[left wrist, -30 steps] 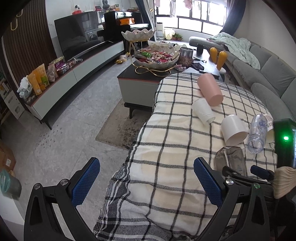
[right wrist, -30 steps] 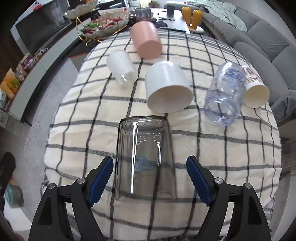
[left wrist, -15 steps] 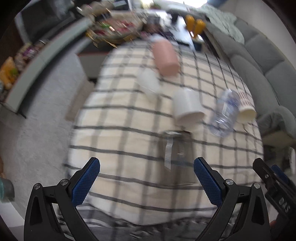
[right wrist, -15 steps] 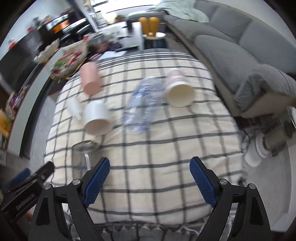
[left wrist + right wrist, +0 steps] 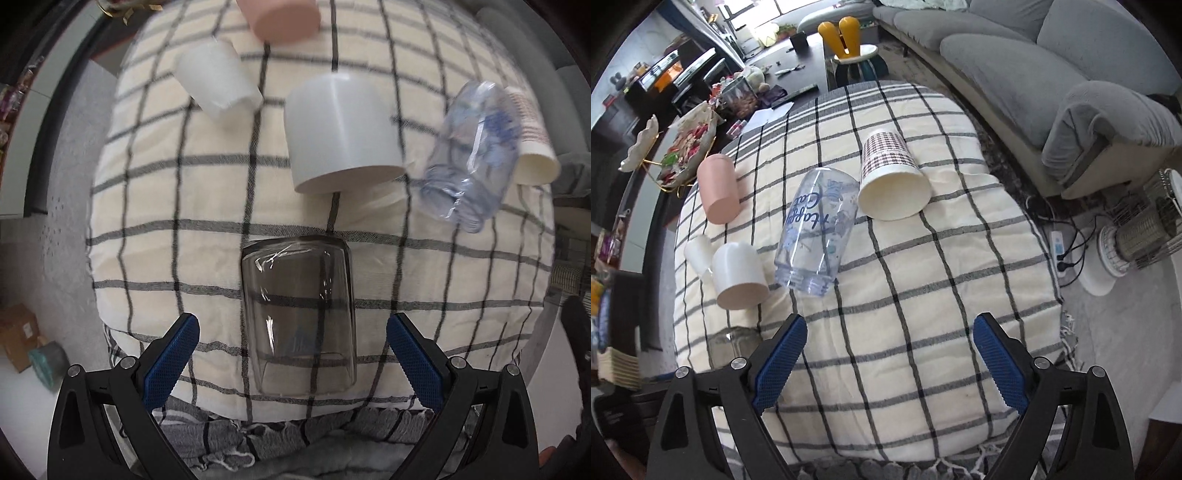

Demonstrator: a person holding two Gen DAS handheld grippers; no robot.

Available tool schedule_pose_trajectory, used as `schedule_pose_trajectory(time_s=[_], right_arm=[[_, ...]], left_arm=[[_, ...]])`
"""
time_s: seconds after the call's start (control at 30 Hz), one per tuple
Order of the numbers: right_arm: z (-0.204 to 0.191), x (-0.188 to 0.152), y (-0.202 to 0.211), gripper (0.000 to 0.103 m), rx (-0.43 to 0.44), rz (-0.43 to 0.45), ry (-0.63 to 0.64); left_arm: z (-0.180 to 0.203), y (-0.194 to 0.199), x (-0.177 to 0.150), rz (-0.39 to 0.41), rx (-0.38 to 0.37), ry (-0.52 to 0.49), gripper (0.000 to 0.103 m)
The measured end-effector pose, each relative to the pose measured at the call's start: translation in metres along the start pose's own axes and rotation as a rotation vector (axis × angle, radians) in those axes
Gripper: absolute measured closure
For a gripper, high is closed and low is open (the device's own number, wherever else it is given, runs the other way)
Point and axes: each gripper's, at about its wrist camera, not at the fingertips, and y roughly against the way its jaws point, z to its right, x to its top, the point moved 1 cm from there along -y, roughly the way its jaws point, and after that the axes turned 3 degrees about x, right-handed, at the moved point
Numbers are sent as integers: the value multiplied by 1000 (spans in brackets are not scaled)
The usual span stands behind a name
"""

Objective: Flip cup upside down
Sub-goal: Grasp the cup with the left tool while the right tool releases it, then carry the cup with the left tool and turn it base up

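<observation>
**mika_r:** ok so what's on the surface? big stuff first pls

**tolu88:** checked cloth covers the whole surface, cream with dark grid lines. grey sofa runs along the far right side in the right wrist view. then the cups, all lying on their sides: smoky clear glass cup nearest the front edge, a white cup just beyond it with its mouth facing the camera, a clear printed tumbler beside that, and a patterned paper cup just beside the tumbler. pink cup is further back, small white cup sits near it.

**mika_r:** and the grippers?

**tolu88:** left gripper has its jaws spread wide, one blue pad on each side of the glass cup, gaps on both sides, not touching it. right gripper is also spread wide, over bare cloth well right of the glass cup, gripping nothing. from that camera you only catch a bit of the glass cup low on the left, partly behind the left finger.
</observation>
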Motion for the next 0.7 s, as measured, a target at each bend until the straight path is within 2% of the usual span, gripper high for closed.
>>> schedule_pose_trajectory(time_s=[0.1,0.33,0.4,0.57,0.7], right_arm=[[-3,8,-8,11,28,-13,-3],[-7,19,-41,11,87,-83,-27],[-7,21,-49,11,99,-100,-34],[-9,25,-62,11,117,-117,-31],[-2,27,-68,11,111,-124,-52]], left_arm=[[7,-17,15,-100,-14,-2,0],[15,-30,42,-174,47,-6,2],[15,-30,47,-179,56,-13,6],[22,-47,55,-228,52,-22,34],[23,-55,60,-233,54,-16,34]])
